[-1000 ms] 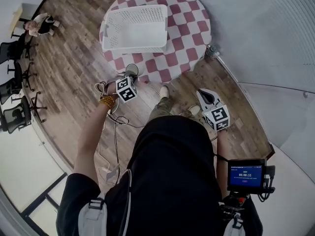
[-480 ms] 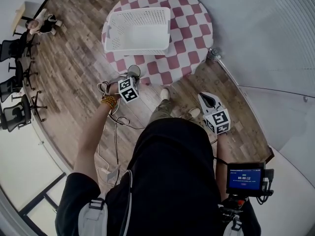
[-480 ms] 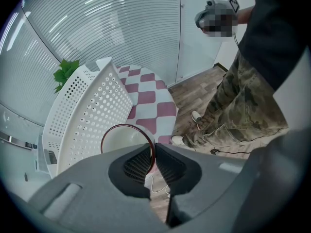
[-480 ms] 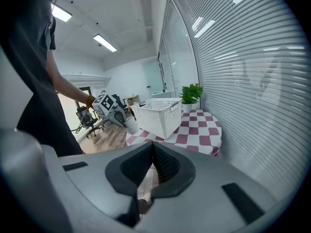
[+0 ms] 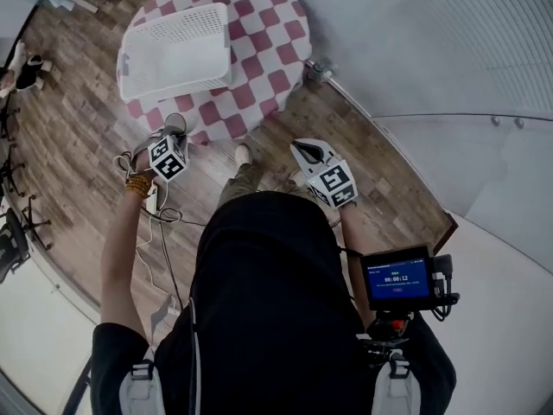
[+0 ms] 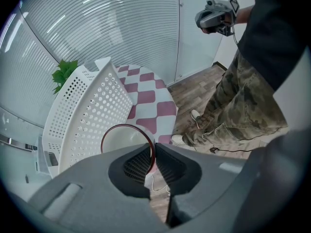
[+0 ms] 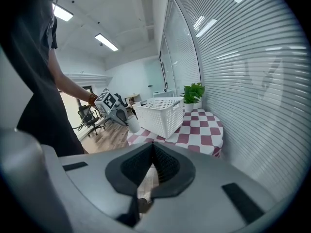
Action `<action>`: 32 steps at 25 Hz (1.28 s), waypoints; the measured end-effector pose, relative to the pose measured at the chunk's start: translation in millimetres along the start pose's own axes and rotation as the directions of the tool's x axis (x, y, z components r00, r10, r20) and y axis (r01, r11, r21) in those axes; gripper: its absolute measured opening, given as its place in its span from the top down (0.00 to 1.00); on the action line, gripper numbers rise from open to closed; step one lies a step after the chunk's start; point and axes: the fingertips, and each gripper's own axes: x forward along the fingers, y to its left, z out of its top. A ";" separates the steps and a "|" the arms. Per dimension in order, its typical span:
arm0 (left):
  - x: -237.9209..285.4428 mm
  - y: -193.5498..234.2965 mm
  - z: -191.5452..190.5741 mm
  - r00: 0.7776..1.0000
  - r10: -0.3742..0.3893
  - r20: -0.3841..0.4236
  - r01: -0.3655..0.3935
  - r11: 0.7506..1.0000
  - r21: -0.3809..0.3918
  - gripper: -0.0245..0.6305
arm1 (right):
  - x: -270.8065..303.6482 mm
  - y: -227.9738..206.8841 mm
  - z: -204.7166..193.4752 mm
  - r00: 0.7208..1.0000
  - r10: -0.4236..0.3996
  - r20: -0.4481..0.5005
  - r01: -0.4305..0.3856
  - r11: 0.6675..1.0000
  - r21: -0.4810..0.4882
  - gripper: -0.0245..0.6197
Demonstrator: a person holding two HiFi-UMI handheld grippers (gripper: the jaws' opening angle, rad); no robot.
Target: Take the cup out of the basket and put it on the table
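— So where's the cup (image 6: 121,140) right now, in the basket (image 6: 92,110) or out?
— Out. The left gripper (image 6: 152,152) has it by the rim. Its jaws are pinched nearly together on the thin reddish edge, one pad inside the cup and one outside. The cup hangs in the air just beside the basket's near wall, by the edge of the round checked table (image 6: 150,101). Can't tell from any view whether it's over the cloth or just off it
— And the basket?
— White, full of little holes, sitting on the table with a green plant (image 7: 193,92) behind it
— What about the other hand?
— Right gripper (image 7: 151,153) is closed up, pads touching at the tips with nothing between them. It's held out in front of the person's right side, well apart from the table, pointing roughly at the basket and the left gripper
— Anything else around?
— Honestly just a wood floor (image 5: 78,119), a curved striped wall (image 7: 252,81) behind the table, and some cables (image 5: 164,232) trailing on the floor under the left arm
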 end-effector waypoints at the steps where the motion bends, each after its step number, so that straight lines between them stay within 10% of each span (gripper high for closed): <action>1: -0.9 -0.4 0.8 1.000 -0.002 -0.002 0.002 1.000 -0.004 0.91 | -0.1 0.2 0.2 1.000 0.003 -0.002 -0.003 1.000 -0.005 0.95; 32: 2.7 -9.2 15.2 1.000 -0.021 -0.008 0.021 1.000 0.018 0.91 | -9.2 -0.4 -9.3 0.999 -0.003 -0.039 0.002 0.999 -0.034 0.95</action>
